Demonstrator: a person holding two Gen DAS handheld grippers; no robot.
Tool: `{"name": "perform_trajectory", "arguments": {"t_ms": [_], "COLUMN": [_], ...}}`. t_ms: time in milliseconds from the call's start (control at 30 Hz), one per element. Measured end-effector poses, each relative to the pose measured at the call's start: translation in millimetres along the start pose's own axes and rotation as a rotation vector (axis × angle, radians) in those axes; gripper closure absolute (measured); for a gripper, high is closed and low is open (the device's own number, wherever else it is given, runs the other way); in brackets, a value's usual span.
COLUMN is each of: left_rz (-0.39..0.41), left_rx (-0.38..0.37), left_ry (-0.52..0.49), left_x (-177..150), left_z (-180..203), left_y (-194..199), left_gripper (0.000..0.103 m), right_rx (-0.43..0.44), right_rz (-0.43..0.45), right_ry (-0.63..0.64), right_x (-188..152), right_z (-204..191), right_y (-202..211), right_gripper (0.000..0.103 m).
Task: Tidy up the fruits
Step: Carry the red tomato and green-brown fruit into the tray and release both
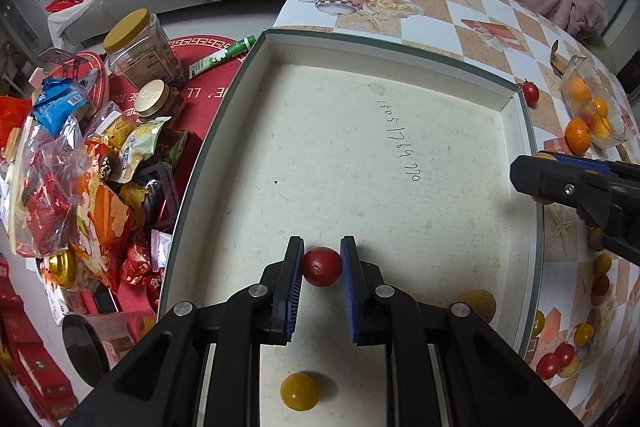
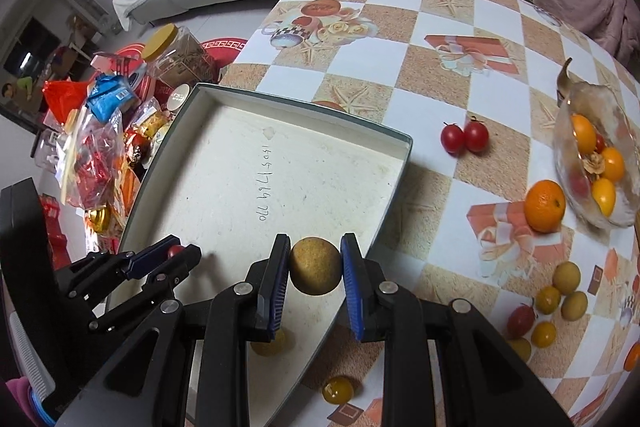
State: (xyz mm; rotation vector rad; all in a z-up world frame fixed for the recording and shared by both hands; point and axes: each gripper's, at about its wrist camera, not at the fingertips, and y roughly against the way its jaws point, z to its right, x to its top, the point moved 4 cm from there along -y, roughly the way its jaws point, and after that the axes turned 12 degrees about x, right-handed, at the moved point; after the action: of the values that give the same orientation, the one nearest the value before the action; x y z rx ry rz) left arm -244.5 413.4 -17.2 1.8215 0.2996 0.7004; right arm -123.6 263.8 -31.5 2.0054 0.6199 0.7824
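Most of the shallow white cardboard box (image 1: 340, 147) floor lies bare toward the top of the left wrist frame; only its low rim bounds it. Near the bottom, a small yellow round fruit (image 1: 299, 391) and a tan one (image 1: 478, 303) crowd the floor. At left, a heap of crinkly snack packets (image 1: 80, 179) blocks that side; at right, the black right gripper (image 1: 576, 187) overhangs the rim.

Checkered table (image 2: 496, 27) with shallow box (image 2: 404, 143), glass bowl (image 2: 560, 143), orange (image 2: 545, 206), scattered cherry tomatoes (image 2: 464, 137).

Glass bowl (image 2: 600, 163) cut by right edge
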Motion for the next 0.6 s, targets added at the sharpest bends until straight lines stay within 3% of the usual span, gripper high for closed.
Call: {"name": "perform_trajectory", "arguments": {"t_ms": [600], "left_rz": [-0.005], "left_rx": [0.028], "left_ry": [-0.020], "left_x": [-1], "left_z": [2], "left_y": [-6], "left_gripper": [0.083], "right_rx": [-0.037], "right_rz": [-0.053], "right_ry": [0.061], "right_x": [1], "right_z": [0], "right_y": [-25], "right_gripper": [0.075]}}
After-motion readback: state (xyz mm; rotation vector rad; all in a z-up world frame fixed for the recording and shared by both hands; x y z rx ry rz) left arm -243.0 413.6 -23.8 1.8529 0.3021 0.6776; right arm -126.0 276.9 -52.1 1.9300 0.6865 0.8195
